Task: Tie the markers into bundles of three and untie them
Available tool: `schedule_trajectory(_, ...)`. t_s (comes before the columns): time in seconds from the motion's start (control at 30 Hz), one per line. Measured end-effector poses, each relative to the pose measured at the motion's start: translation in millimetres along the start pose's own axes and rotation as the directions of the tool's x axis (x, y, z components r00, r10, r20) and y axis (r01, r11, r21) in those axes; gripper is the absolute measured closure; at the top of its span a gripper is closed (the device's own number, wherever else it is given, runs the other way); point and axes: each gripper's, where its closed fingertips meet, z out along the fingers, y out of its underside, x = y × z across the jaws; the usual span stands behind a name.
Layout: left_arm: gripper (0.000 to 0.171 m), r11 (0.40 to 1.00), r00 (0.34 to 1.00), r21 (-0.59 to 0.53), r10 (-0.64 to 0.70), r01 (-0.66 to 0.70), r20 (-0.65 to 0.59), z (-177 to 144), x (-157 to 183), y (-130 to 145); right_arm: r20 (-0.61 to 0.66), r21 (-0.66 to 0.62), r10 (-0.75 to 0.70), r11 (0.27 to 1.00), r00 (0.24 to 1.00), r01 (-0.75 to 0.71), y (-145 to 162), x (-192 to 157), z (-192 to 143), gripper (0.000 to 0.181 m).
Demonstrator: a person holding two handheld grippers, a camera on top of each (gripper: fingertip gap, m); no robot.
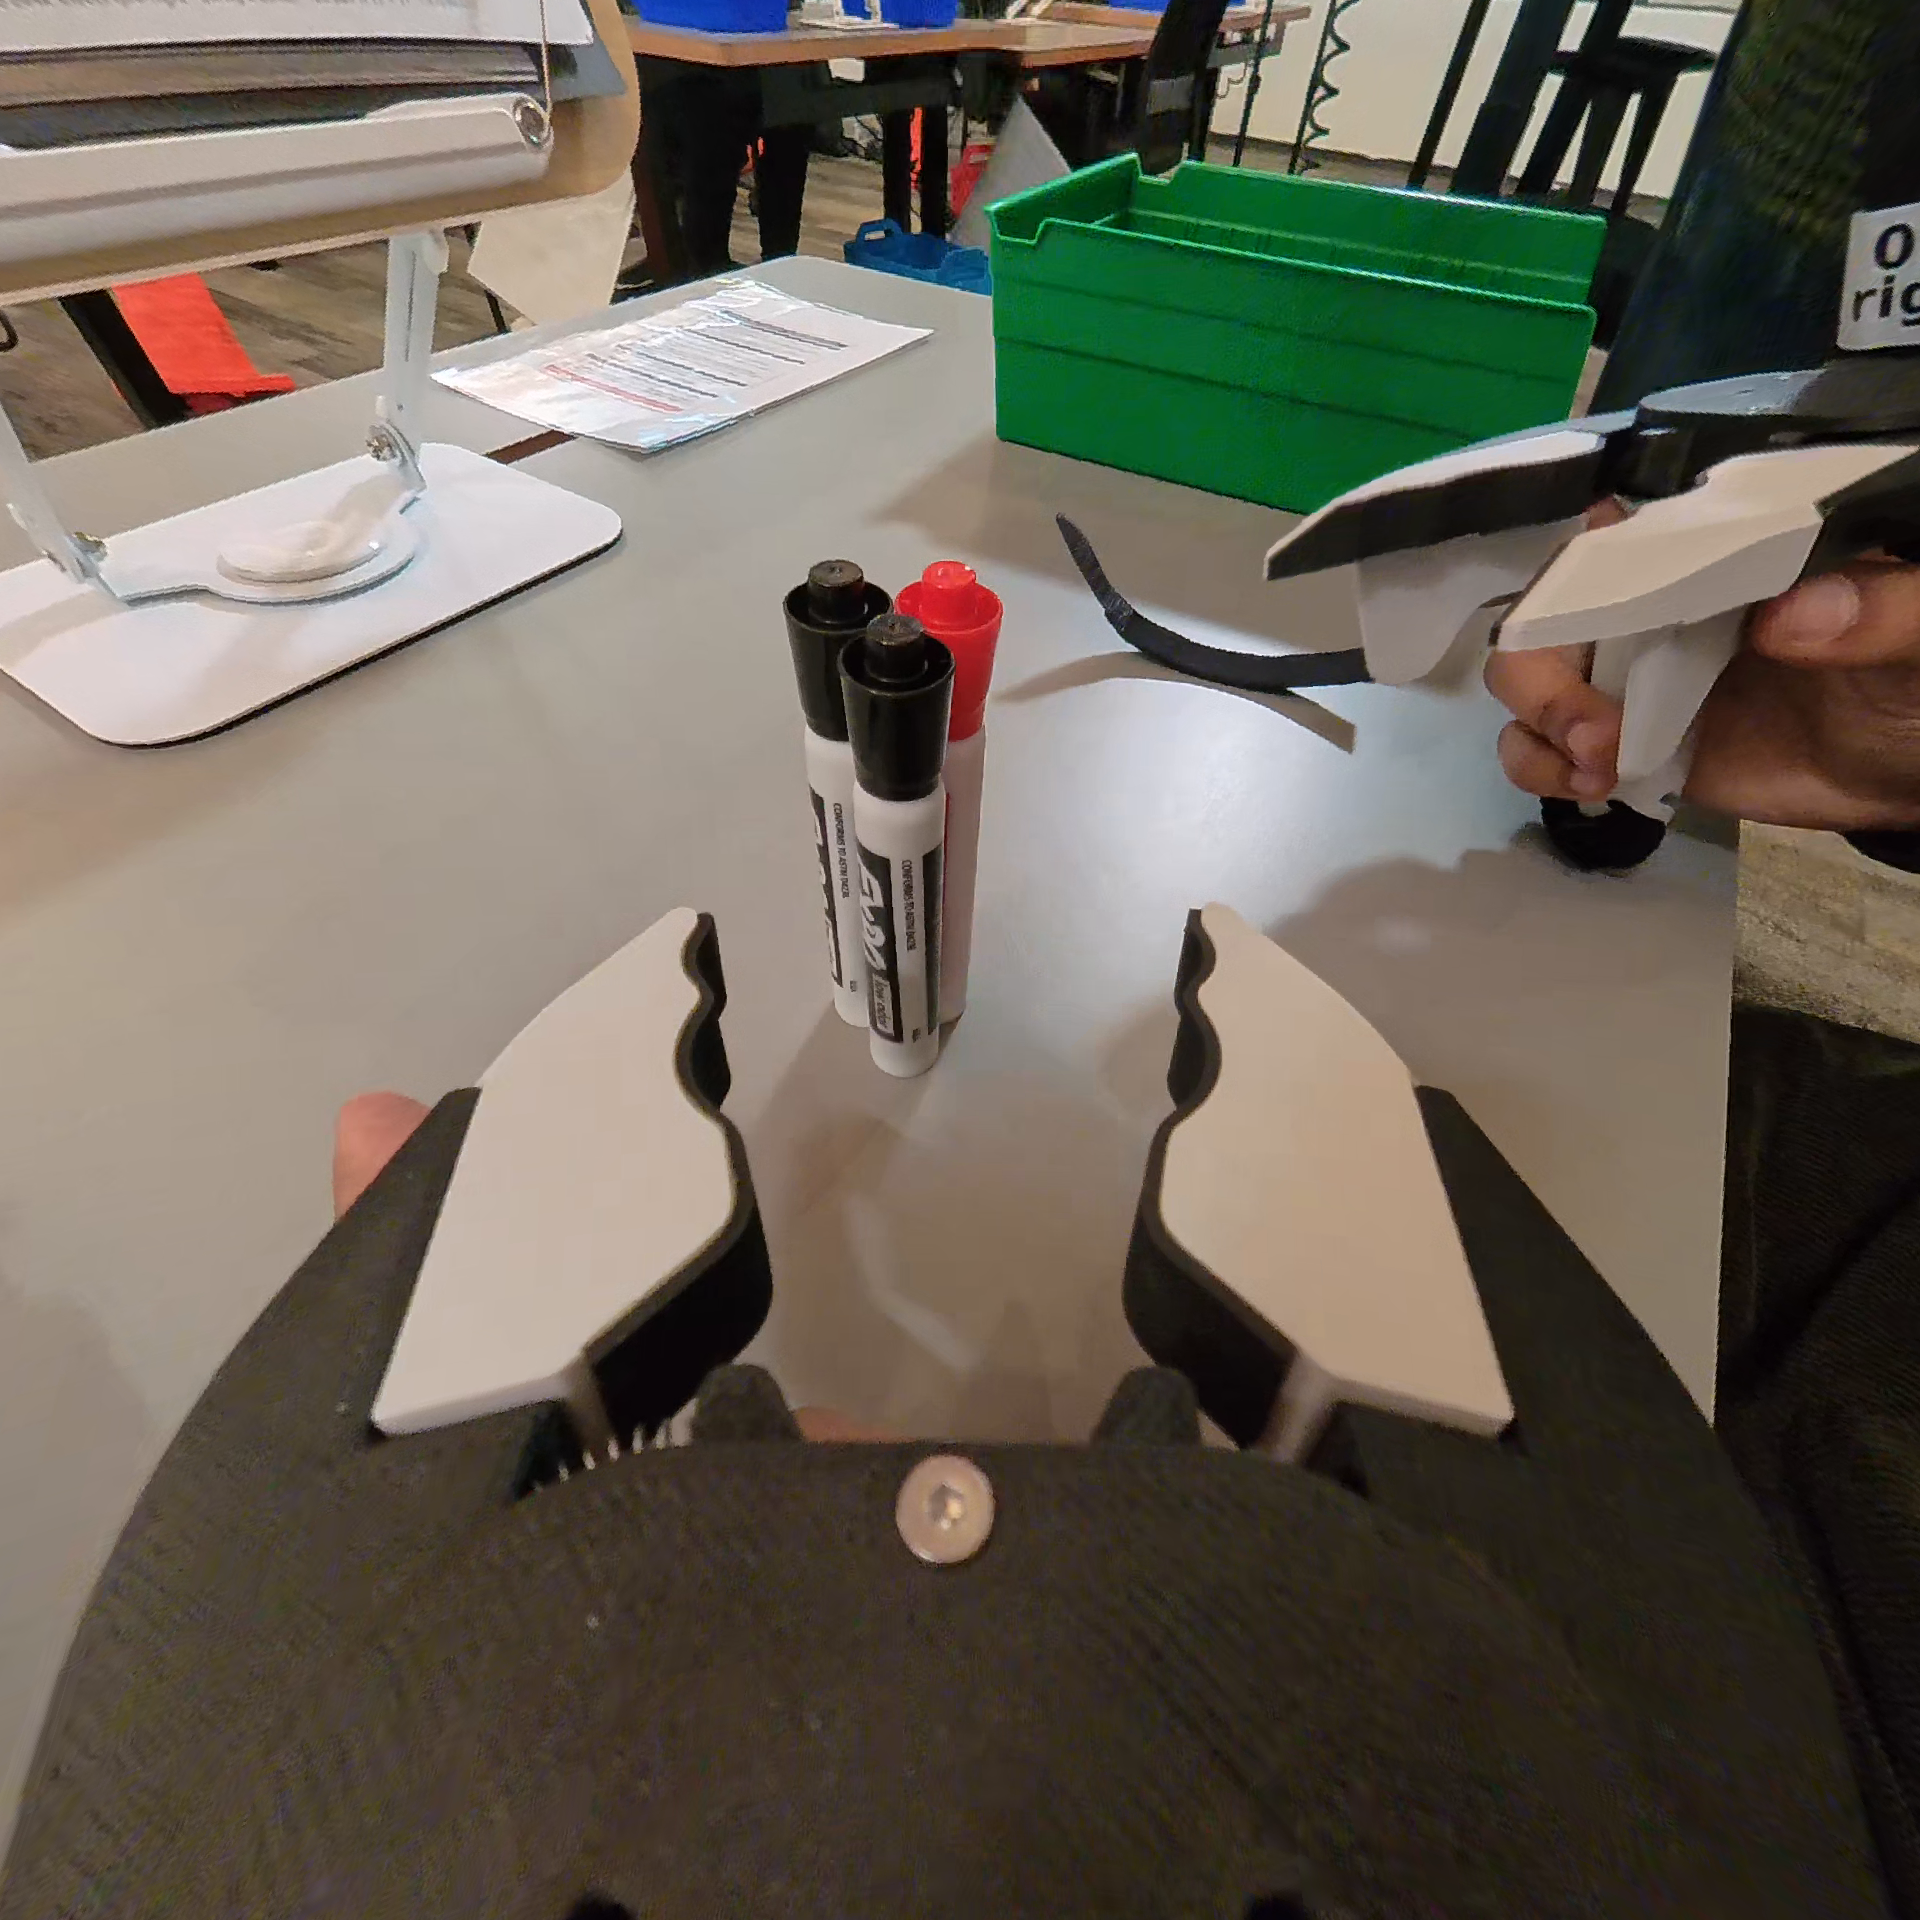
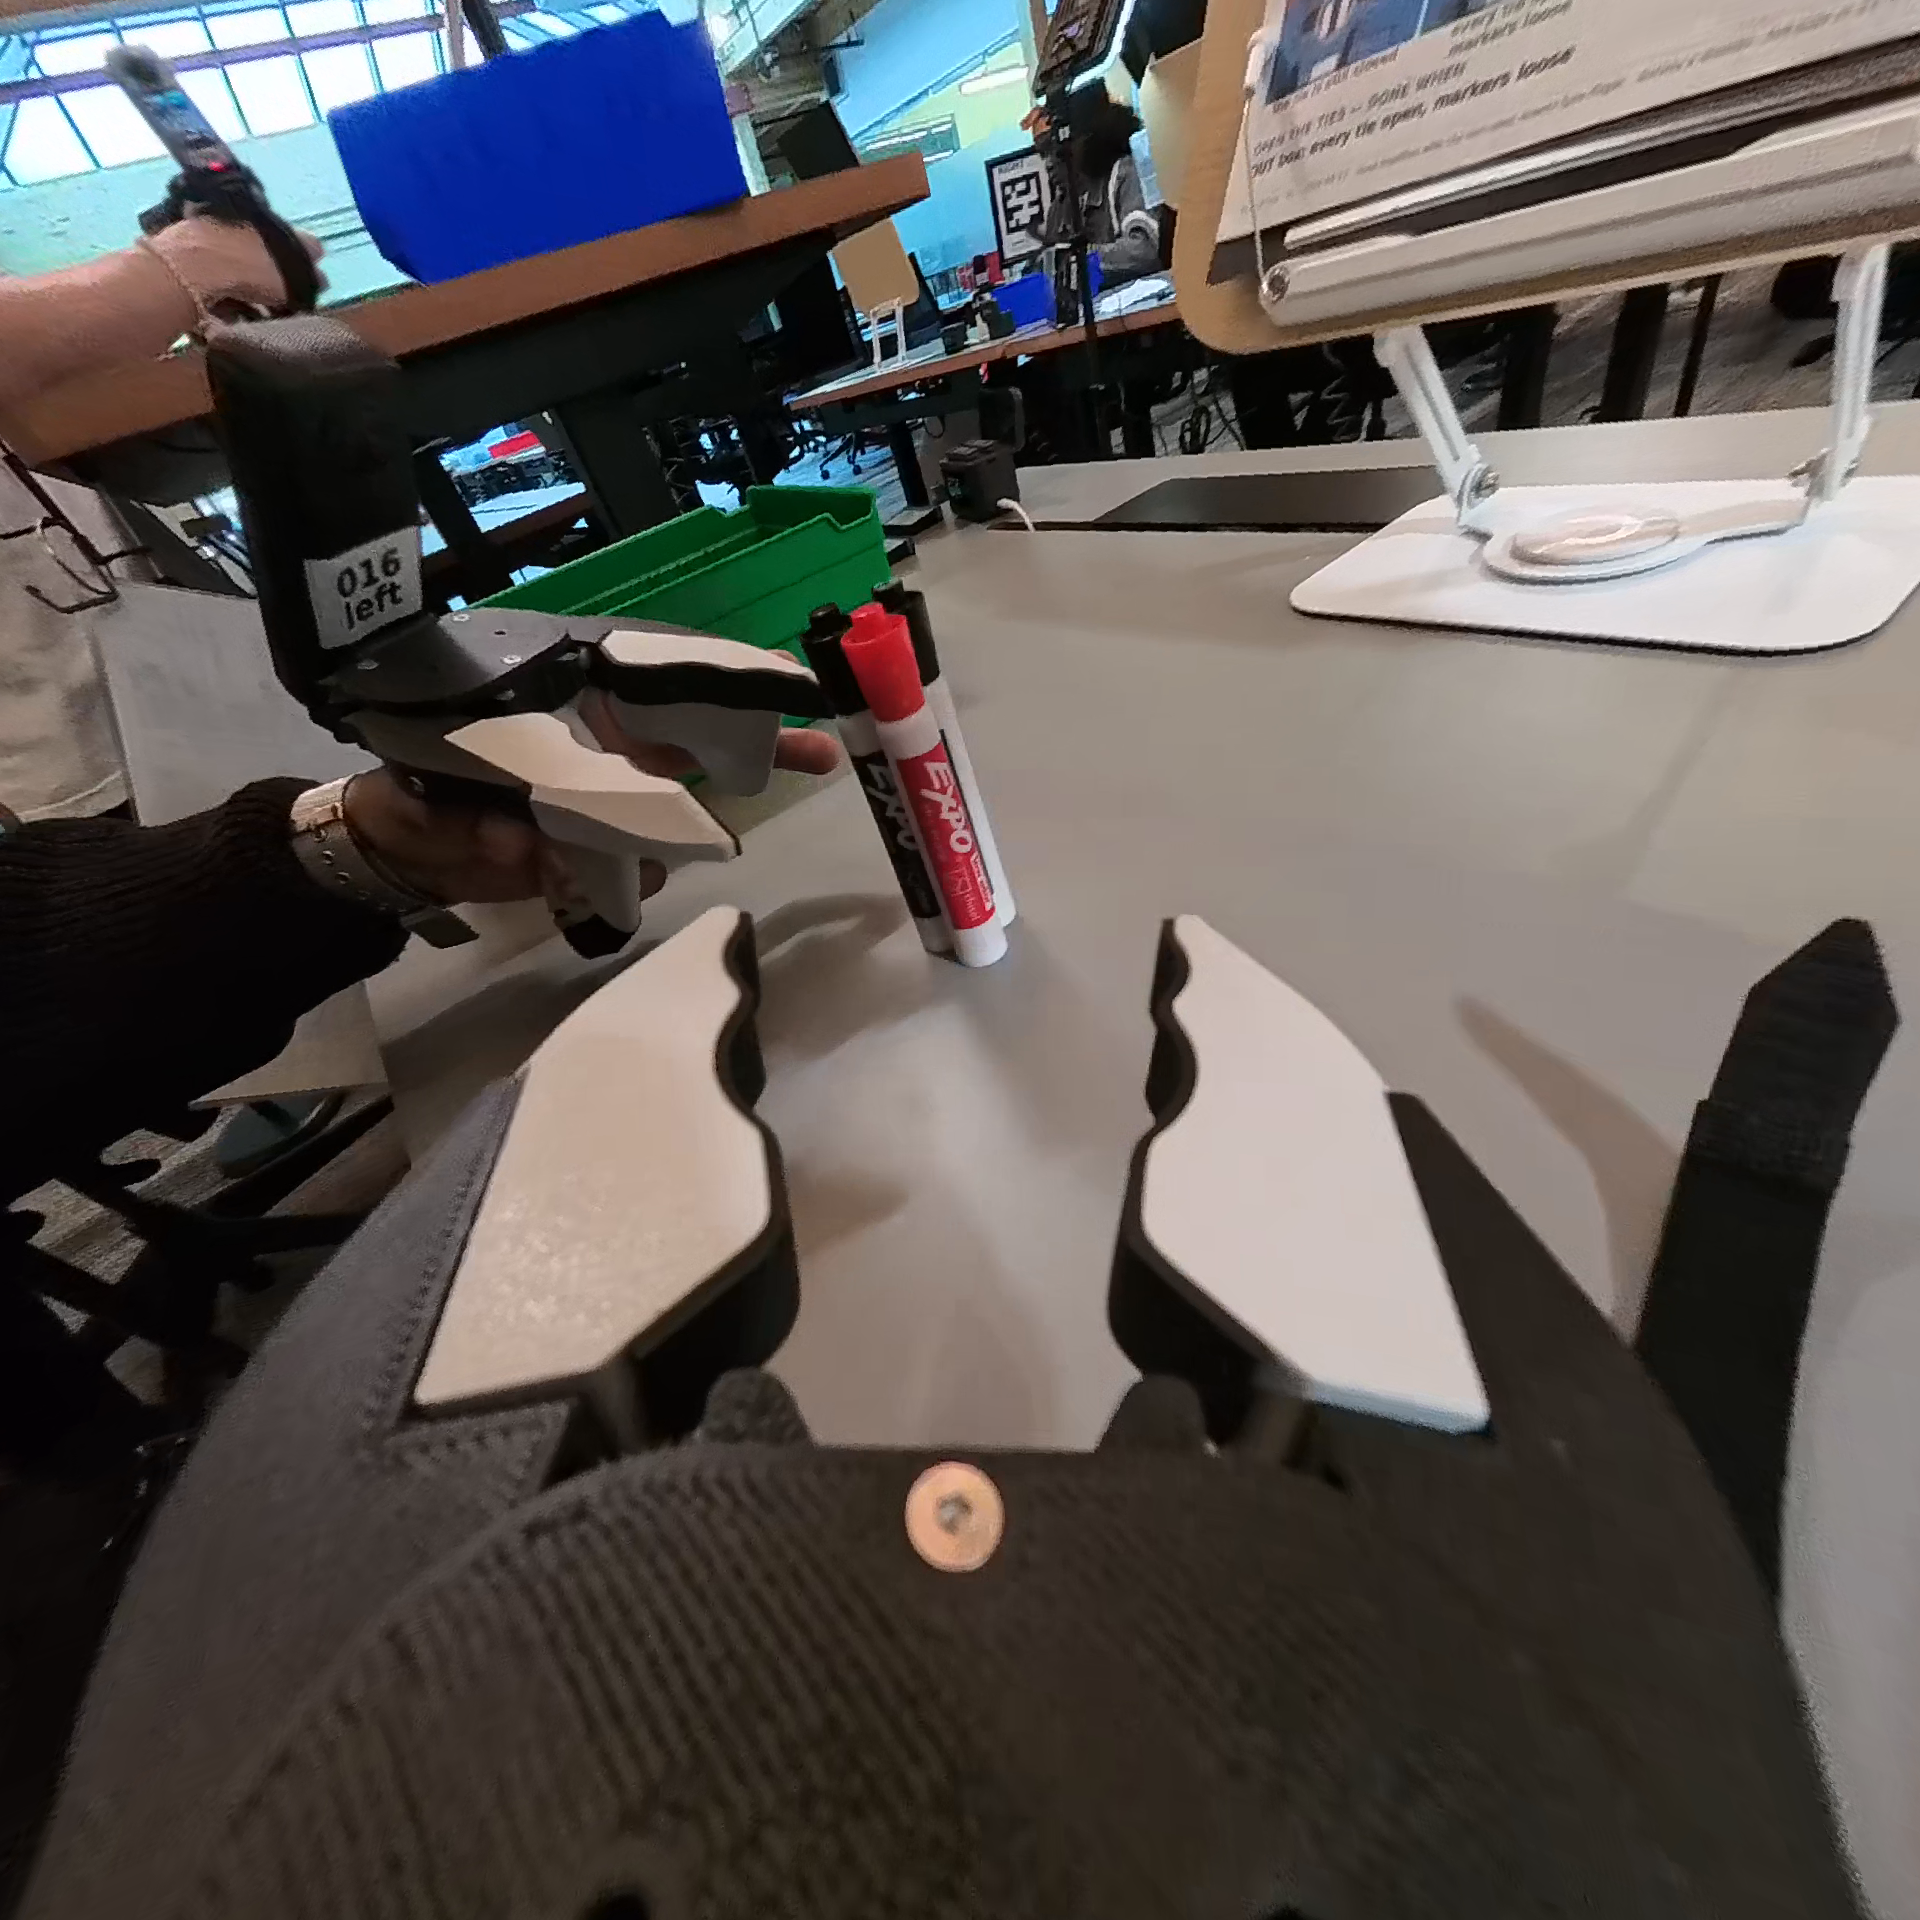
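Observation:
Three markers (image 1: pixel 899 831), two with black caps and one with a red cap, stand upright and close together on the grey table (image 1: pixel 312 987). My left gripper (image 1: pixel 951 935) is open and empty, with its fingertips just short of the markers. My right gripper (image 2: pixel 956 935) is open and empty too, facing the markers (image 2: pixel 935 810) from the other side. A black strap (image 1: pixel 1164 649) curves out from beside the right gripper (image 1: pixel 1387 603), raised off the table. It sticks up past the right finger in the right wrist view (image 2: pixel 1787 1122). The left gripper (image 2: pixel 774 764) hovers by the marker caps there.
A green bin (image 1: pixel 1288 343) stands at the back right. A white stand (image 1: pixel 312 582) holding papers is at the left, with a sheet in a plastic sleeve (image 1: pixel 686 358) behind it. The table edge (image 1: pixel 1725 1039) runs close on the right. To reach the black strap (image 1: pixel 1164 649) in a straight line is about 12 centimeters for my right fingers, about 25 centimeters for my left. The right camera catches it too, in the right wrist view (image 2: pixel 1696 1253).

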Motion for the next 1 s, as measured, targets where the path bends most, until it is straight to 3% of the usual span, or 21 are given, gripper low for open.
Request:
schedule_trajectory(0.23, 0.087, 1.0, 1.0, 0.0, -0.006, 0.006, 0.024, -10, -2, 4, -0.029, 0.031, -0.025, 0.999, 0.999, 0.026, -7, 3, 4, 0.108)
schedule_trajectory(0.47, 0.087, 1.0, 0.997, -0.003, -0.016, 0.016, 0.071, -27, -4, 11, -0.202, 0.033, -0.059, 0.997, 0.978, 0.067, -14, 29, 4, 0.125)
schedule_trajectory(0.67, 0.087, 1.0, 0.994, 0.002, -0.027, 0.027, 0.106, -39, -8, 14, -0.156, 0.064, 0.002, 0.998, 0.988, 0.008, -17, 26, 11, 0.126)
schedule_trajectory(1.0, 0.087, 1.0, 0.994, -0.006, -0.016, 0.017, 0.107, -31, -9, 12, -0.203, -0.143, -0.208, 0.973, 0.957, 0.181, 7, 19, 19, 0.114)
